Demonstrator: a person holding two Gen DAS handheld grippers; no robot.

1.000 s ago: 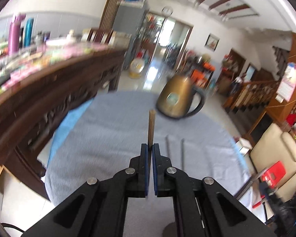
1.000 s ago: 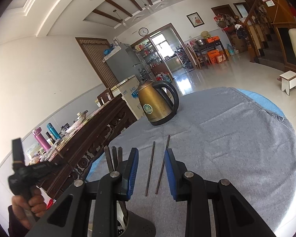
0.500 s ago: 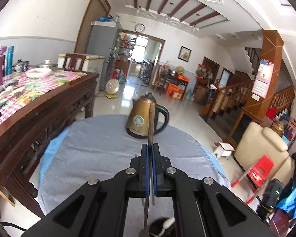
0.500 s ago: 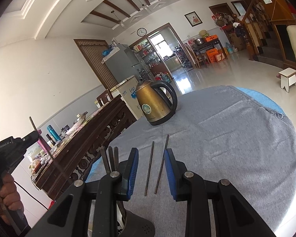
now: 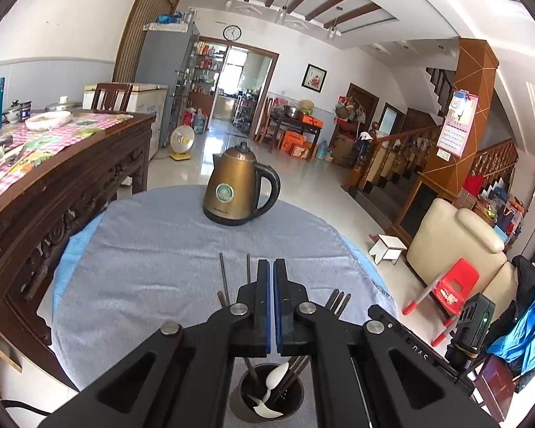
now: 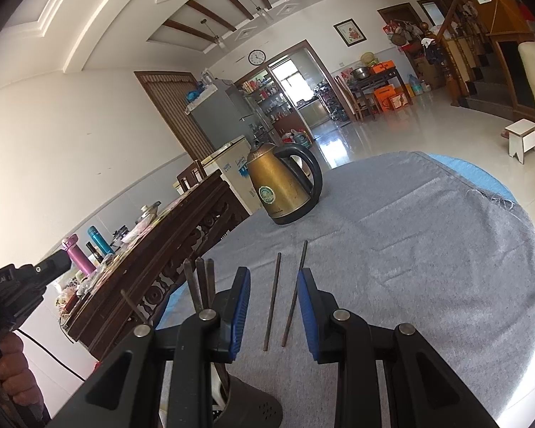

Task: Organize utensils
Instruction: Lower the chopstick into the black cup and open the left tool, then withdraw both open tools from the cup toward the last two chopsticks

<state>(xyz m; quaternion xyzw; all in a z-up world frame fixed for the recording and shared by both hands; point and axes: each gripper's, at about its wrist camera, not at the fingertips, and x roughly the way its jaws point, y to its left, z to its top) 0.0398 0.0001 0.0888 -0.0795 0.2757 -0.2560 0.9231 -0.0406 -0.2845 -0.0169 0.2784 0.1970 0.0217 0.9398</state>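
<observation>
Round table under a grey cloth, reaching to the far edge where a brass kettle stands upright. At the near edge, a dark holder cup with a white spoon and several chopsticks standing inside. Left gripper over that cup, blue pads pressed together, nothing between them. Right gripper just beside the cup, pads apart, clamped on nothing. Between the cup and the kettle, toward the middle of the cloth, two loose chopsticks lying flat, side by side, not touching, seen through the right gripper's gap.
</observation>
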